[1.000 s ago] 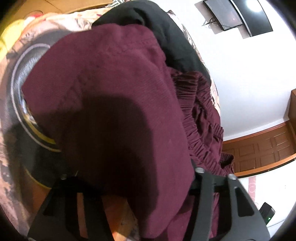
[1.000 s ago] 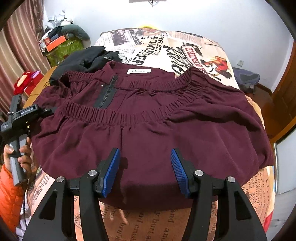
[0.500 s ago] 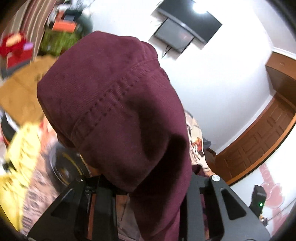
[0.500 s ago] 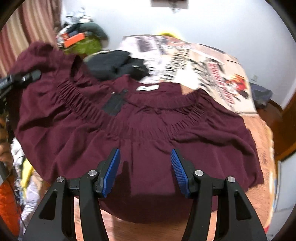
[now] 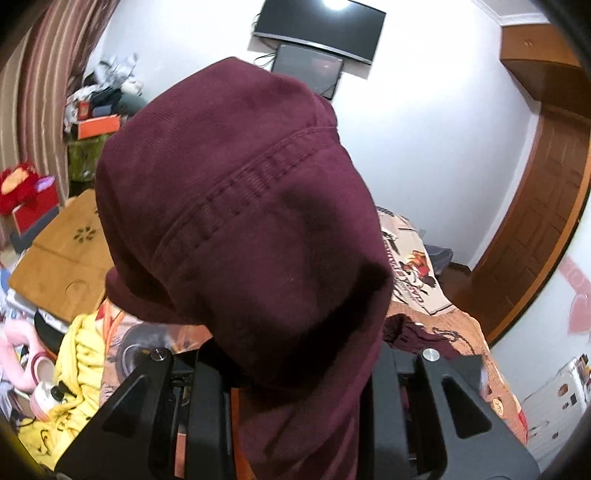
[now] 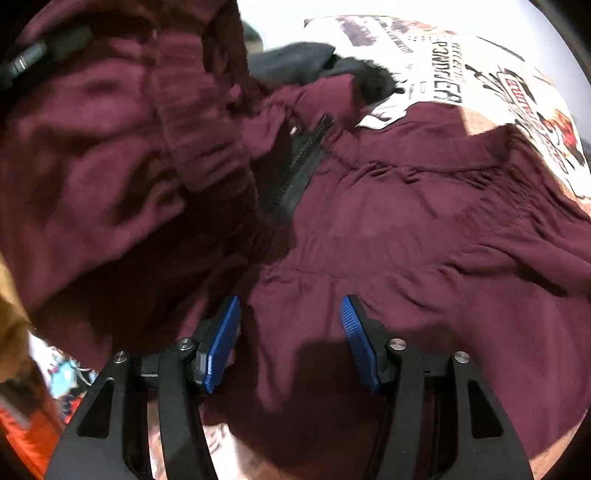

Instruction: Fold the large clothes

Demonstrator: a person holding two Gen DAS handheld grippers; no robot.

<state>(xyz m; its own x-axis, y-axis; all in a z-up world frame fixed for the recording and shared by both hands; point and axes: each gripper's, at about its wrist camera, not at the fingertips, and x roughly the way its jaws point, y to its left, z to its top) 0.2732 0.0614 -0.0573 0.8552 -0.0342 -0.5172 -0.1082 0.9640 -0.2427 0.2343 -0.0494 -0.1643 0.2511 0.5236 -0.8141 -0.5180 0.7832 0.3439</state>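
The fold is under way: the left gripper, its jaws just drawn in, is clamped on 1 side of the maroon garment, lifted above the printed bedspread while the rest lies spread on it. The right gripper hovers over the near hem, jaws apart, nothing between them. Next, likely, the lifted side crosses toward the zipper. Beyond the bedspread: a wall TV and a wooden door.

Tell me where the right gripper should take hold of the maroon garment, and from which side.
Grip the near hem of the maroon garment, coming from the near edge with the right gripper, whose blue pads stand open there. That edge lies flat and free, while the left gripper lifts the far-left side.
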